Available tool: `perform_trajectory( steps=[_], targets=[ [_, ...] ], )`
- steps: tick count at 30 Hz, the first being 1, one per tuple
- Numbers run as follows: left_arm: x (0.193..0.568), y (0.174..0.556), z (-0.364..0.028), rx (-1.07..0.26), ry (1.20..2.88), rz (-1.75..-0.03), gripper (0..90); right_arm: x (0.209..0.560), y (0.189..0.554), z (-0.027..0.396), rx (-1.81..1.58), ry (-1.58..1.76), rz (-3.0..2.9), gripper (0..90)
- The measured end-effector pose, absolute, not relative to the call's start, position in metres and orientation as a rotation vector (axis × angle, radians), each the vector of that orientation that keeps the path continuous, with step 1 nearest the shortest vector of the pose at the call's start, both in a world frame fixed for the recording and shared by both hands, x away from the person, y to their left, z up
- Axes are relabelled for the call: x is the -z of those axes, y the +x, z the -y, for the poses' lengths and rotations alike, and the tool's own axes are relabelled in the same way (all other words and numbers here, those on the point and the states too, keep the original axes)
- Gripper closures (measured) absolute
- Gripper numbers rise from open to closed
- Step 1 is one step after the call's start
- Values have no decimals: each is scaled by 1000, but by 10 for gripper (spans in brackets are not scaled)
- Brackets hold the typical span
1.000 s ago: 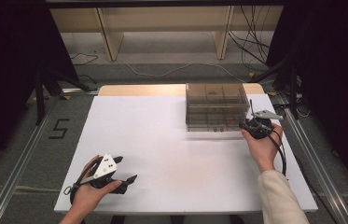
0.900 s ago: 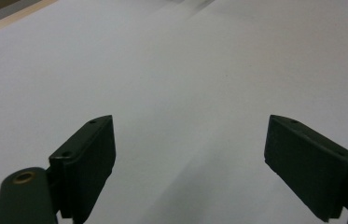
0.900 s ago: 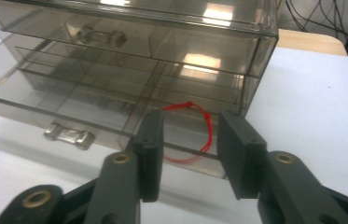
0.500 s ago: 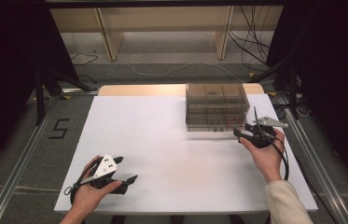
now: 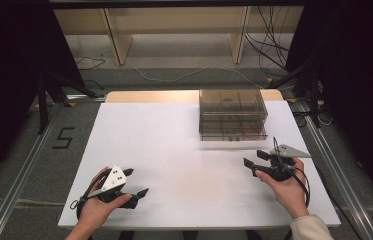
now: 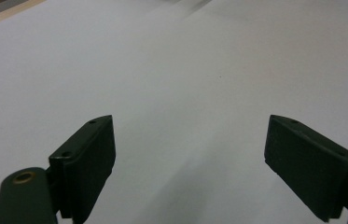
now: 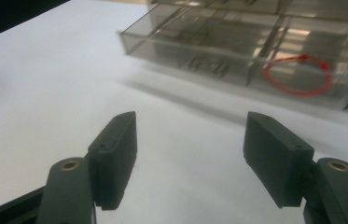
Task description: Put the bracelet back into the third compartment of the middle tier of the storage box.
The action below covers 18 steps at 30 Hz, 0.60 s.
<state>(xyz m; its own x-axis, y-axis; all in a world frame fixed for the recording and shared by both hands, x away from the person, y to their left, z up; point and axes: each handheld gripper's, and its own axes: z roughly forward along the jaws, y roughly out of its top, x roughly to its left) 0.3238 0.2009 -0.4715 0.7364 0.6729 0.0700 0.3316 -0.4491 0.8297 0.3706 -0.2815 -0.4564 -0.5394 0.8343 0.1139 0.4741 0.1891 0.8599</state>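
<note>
Right gripper (image 5: 255,159) backs off the drawer box (image 5: 232,114).
Its fingers just opened, both grippers wide & empty; next: drawers look shut, so rest w/ left gripper (image 5: 135,182) on worktop (image 5: 174,150).

The white tabletop (image 5: 174,150) is brightly and evenly lit from above in the high view, while the upper left and right of the frame fall into near-black. Soft, short shadows lie under the clear drawer box (image 5: 232,115) and under each hand. The high view is fairly sharp but grainy. In the left claw view the tabletop reads as a flat grey-white wash, darker toward the bottom of the frame, with the black pads (image 6: 87,163) slightly soft. In the right claw view the drawer box (image 7: 255,46) is smeared by motion blur, with pale glare on its panels at upper right.
</note>
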Motion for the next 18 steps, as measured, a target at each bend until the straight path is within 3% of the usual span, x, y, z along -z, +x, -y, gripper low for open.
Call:
perform_trajectory(
  steps=[18],
  targets=[
    [472, 324, -200, -479, 2070, -747, 162, 475, 334, 279, -1327, 1173, -2165, 343]
  ],
)
